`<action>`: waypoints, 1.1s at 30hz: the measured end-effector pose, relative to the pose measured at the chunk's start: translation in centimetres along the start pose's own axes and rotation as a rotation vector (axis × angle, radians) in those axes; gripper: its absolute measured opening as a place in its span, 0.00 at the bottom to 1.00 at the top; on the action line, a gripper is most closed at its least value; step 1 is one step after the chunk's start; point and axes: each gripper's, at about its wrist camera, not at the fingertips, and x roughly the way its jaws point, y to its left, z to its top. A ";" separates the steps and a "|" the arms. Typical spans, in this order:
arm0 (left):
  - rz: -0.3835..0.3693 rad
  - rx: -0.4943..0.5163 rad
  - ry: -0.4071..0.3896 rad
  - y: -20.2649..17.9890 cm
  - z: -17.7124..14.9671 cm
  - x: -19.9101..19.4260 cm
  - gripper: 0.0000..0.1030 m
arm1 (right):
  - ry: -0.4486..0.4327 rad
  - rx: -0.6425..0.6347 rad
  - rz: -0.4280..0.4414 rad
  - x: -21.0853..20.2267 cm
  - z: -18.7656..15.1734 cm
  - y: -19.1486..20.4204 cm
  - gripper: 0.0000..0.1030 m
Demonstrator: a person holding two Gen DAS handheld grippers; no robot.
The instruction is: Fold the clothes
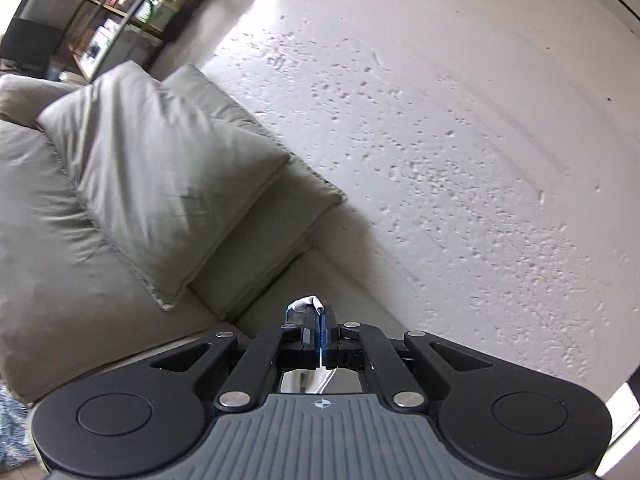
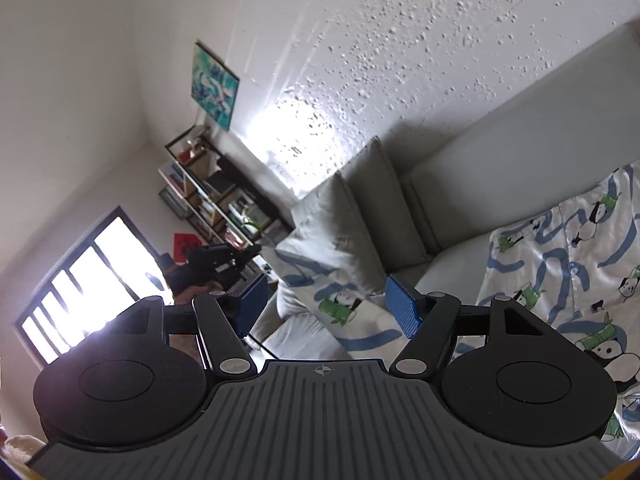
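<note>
sofa (image 1: 100, 240) — garment (image 1: 306, 303) edge pinched

A: Any writing you can actually read here?

B: None. The red paper sign (image 2: 185, 249) beside the window (image 2: 86, 298) carries a dark character, but it is too blurred to make out

A: The book spines on the bookshelf (image 2: 216, 196)?

B: Too small in both views; no titles come through

A: And the gripper bodies?

B: Each has only a small crosshair mark (image 1: 321, 403) on the grey ribbed plate, with no letters or numbers
</note>
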 end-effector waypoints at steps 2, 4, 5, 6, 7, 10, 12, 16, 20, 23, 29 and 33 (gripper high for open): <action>0.043 -0.043 0.020 1.1 -0.6 0.5 0.00 | 0.002 0.010 0.006 -0.4 -0.2 0.0 0.70; 0.085 -0.087 0.040 2.1 -1.2 1.1 0.00 | 0.007 0.017 0.011 -0.7 -0.3 -0.1 0.70; 0.106 -0.108 0.050 2.7 -1.6 1.3 0.00 | 0.009 0.019 0.010 -0.8 -0.4 -0.1 0.70; 0.128 -0.130 0.060 3.2 -1.9 1.6 0.00 | 0.011 0.021 0.008 -0.9 -0.5 -0.2 0.70; 0.149 -0.152 0.070 3.7 -2.2 1.9 0.00 | 0.012 0.022 0.006 -1.0 -0.6 -0.2 0.70; 0.168 -0.209 0.111 4.5 -3.5 2.7 0.00 | 0.015 0.029 -0.008 -0.9 -0.7 -0.6 0.70; 0.121 -0.238 0.154 3.9 -5.0 3.2 0.00 | 0.017 0.034 -0.017 -0.7 -0.8 -0.9 0.70; -0.001 -0.299 0.241 2.0 -8.1 3.6 0.00 | 0.021 0.043 -0.036 -0.5 -0.9 -1.5 0.70; -0.171 -0.287 0.299 -2.7 -11.5 2.5 0.00 | 0.063 0.038 -0.079 1.7 -1.5 -2.6 0.70; -0.218 -0.274 0.311 -4.5 -13.3 1.8 0.00 | 0.109 0.031 -0.120 4.0 -2.0 -3.5 0.72; -0.245 -0.252 0.314 -6.3 -16.2 0.8 0.00 | 0.201 0.015 -0.201 8.7 -3.2 -5.3 0.72; -0.262 -0.237 0.316 -7.5 -18.1 0.1 0.00 | 0.197 0.448 -0.044 10.3 -4.6 -9.3 0.72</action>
